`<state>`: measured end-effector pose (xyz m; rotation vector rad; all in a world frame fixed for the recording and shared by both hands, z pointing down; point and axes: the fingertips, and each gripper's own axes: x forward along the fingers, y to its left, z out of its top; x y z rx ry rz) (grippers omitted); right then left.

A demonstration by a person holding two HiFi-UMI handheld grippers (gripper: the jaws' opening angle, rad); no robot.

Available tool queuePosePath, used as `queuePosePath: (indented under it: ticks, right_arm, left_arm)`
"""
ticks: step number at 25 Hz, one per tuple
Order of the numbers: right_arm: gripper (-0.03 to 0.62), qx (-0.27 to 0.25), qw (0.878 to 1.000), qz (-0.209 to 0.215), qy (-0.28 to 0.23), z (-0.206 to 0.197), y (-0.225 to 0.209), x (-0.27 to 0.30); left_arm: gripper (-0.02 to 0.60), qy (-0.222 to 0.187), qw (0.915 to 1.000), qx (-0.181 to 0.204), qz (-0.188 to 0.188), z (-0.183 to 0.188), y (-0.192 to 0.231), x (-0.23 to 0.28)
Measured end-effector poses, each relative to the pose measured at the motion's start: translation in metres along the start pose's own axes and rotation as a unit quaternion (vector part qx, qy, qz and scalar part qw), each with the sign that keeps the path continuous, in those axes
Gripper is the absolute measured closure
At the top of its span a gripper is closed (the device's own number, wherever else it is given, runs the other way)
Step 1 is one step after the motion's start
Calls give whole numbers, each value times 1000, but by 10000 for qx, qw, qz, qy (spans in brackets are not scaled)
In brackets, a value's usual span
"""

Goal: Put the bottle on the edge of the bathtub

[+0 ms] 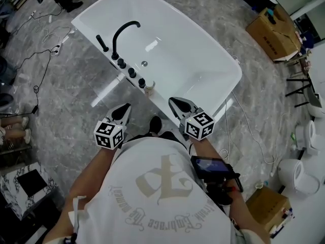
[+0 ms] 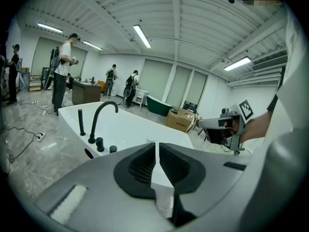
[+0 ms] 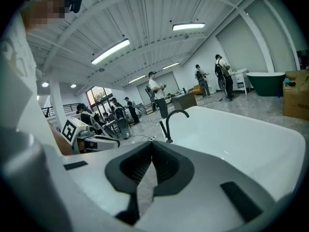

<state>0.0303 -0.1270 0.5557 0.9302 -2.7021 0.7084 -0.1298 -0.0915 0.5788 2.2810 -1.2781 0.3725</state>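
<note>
A small pale bottle (image 1: 149, 88) stands upright on the near rim of the white bathtub (image 1: 203, 50), just right of the row of black knobs (image 1: 131, 72) and the black curved faucet (image 1: 123, 33). My left gripper (image 1: 125, 107) hovers over the floor just short of the rim, to the left of the bottle, shut and empty. My right gripper (image 1: 172, 101) hangs to the bottle's right at the rim, also shut with nothing in it. The left gripper view looks past shut jaws (image 2: 157, 144) at the faucet (image 2: 99, 120). The right gripper view has its jaws (image 3: 151, 143) shut over the tub (image 3: 231, 134).
Cardboard boxes sit at the far right (image 1: 271, 28) and the near right (image 1: 268, 207). White toilets (image 1: 297, 174) stand along the right edge. Cables and a power strip (image 1: 57, 49) lie on the marble floor to the left. Several people stand beyond the tub (image 2: 62, 71).
</note>
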Motion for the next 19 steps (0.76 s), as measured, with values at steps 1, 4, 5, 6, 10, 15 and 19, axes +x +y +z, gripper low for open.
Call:
queuePosePath:
  ticks: [1, 4, 5, 6, 10, 15, 19]
  right_arm:
    - [588, 4, 10000, -8, -11, 0, 1, -2]
    - [588, 13, 10000, -34, -42, -1, 1, -5]
    - [588, 13, 10000, -42, -48, -2, 1, -6]
    - [588, 13, 10000, -49, -52, -2, 1, -6]
    - [588, 3, 10000, -59, -60, -2, 1, -6]
    - [588, 14, 10000, -39, -41, -1, 2, -2]
    - [588, 23, 10000, -21, -9, -2, 2, 2]
  left_arm:
    - [555, 4, 10000, 19, -18, 0, -1, 0]
    - [555, 37, 9999, 73, -62, 1, -3, 1]
    - [555, 52, 9999, 85, -75, 1, -3, 1]
    - [555, 67, 9999, 94, -87, 0, -3, 2]
    - [555, 112, 9998, 121, -113, -3, -4, 3]
    - [555, 155, 9998, 112, -110, -4, -3, 3]
    - [555, 194, 9997, 84, -87, -6, 1, 4]
